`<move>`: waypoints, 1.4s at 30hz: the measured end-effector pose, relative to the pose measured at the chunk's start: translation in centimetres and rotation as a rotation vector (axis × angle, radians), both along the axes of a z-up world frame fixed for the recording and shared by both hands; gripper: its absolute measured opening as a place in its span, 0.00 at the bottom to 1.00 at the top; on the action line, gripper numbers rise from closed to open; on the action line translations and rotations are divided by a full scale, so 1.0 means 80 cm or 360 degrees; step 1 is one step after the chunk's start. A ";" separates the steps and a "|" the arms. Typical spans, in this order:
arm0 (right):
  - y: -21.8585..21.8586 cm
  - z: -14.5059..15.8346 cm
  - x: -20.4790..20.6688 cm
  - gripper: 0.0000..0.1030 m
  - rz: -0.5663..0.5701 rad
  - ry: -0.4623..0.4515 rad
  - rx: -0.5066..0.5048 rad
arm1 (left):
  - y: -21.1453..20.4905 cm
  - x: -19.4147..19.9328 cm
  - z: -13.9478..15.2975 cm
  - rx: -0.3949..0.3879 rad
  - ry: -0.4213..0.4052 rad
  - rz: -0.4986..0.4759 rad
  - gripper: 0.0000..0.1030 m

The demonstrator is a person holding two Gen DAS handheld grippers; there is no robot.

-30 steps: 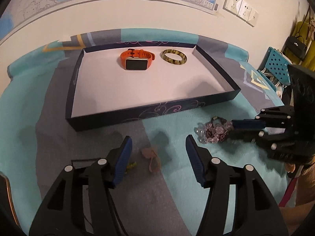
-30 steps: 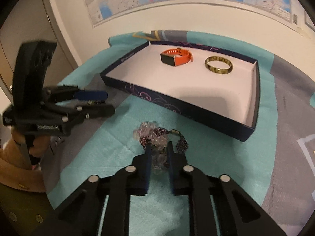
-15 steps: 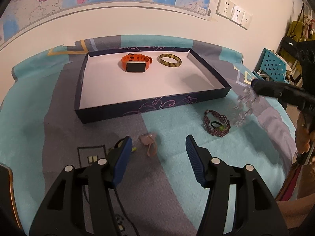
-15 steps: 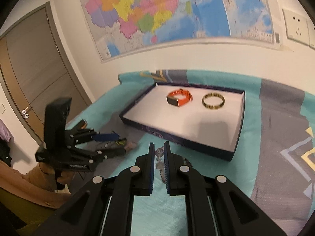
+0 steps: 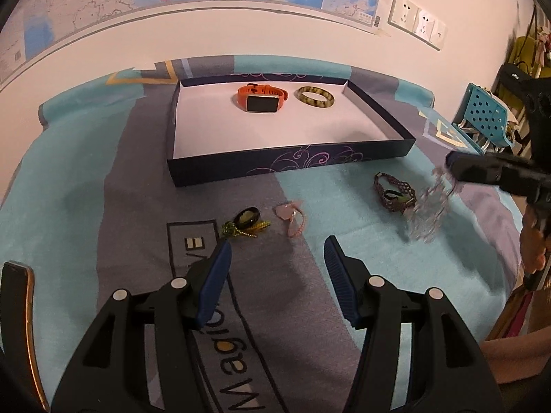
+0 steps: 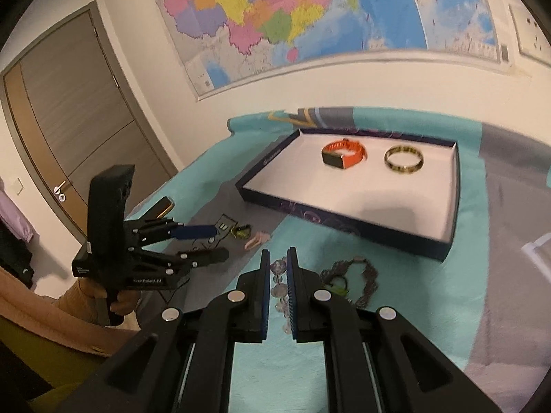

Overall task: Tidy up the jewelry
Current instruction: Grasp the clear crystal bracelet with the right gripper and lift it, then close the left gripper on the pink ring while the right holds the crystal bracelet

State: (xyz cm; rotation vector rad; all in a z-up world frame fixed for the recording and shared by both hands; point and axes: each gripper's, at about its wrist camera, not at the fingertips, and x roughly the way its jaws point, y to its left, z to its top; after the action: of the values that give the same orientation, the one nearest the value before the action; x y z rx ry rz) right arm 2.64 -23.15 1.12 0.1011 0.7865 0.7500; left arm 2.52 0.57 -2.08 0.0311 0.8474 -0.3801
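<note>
A dark blue tray with a white floor holds an orange watch and a yellow-green bangle. My right gripper is shut on a clear bead bracelet, which hangs in the air right of the tray. My left gripper is open and empty above the cloth. On the cloth lie a dark woven bracelet, a pink bracelet and a green pendant.
A teal and grey cloth covers the table, which meets a white wall with a map. A blue perforated basket stands at the right. A door is at the left in the right wrist view.
My right gripper lifted the bead bracelet off the cloth, leaving the dark woven bracelet behind. My left gripper pulled back and up, still open, uncovering the green pendant.
</note>
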 end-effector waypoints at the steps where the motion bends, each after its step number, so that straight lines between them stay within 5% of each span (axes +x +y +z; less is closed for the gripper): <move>1: 0.000 -0.004 0.001 0.07 -0.0001 0.0018 0.0008 | -0.002 0.000 0.000 0.0002 -0.0002 -0.0009 0.51; 8: -0.004 -0.019 0.000 0.07 -0.0027 0.0077 0.0024 | -0.029 0.009 -0.008 0.0029 0.0007 -0.0132 0.46; 21: -0.012 -0.021 0.003 0.07 -0.0049 0.0089 0.0079 | -0.038 0.034 -0.024 -0.0020 0.0098 -0.0135 0.36; 26: -0.010 -0.020 0.008 0.07 -0.0046 0.0084 0.0099 | -0.043 0.039 -0.025 0.0078 0.0076 -0.0071 0.12; 30: -0.009 -0.015 0.012 0.07 -0.0041 0.0070 0.0109 | -0.039 0.042 -0.024 0.0053 0.0085 -0.0052 0.04; 42: -0.001 0.022 0.032 0.07 -0.0032 -0.0053 0.0116 | -0.034 0.041 0.004 -0.0052 0.0042 -0.0089 0.04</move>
State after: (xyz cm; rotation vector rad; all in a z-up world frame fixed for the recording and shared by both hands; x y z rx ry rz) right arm 5.20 -23.20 2.84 0.1618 0.7259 0.7595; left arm 5.82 -2.13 -1.75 0.0194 0.8677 -0.4474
